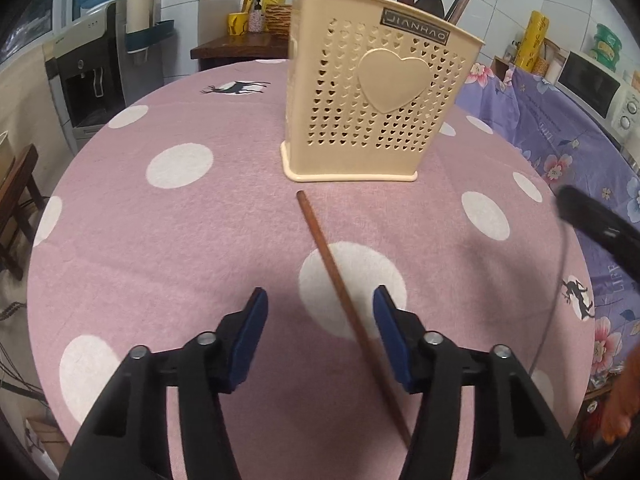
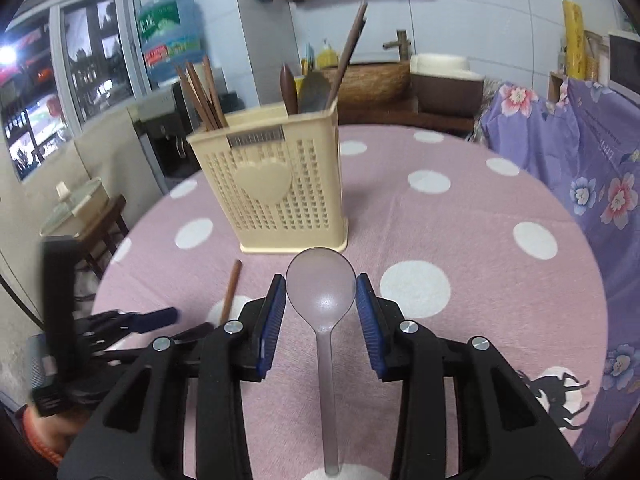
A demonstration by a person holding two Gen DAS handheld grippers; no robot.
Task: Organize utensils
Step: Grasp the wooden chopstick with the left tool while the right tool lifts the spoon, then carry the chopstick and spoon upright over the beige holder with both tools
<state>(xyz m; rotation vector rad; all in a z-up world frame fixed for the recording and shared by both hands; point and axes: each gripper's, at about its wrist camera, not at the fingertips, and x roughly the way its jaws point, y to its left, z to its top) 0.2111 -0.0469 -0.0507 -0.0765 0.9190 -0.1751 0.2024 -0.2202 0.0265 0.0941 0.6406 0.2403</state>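
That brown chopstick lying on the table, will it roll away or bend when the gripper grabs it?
The chopstick looks like stiff wood, so it probably won't bend. It seems round and thin, so a nudge might roll it, though the fuzzy tablecloth should slow it. Being slim and flat on the cloth, it could slip from the left gripper pads.
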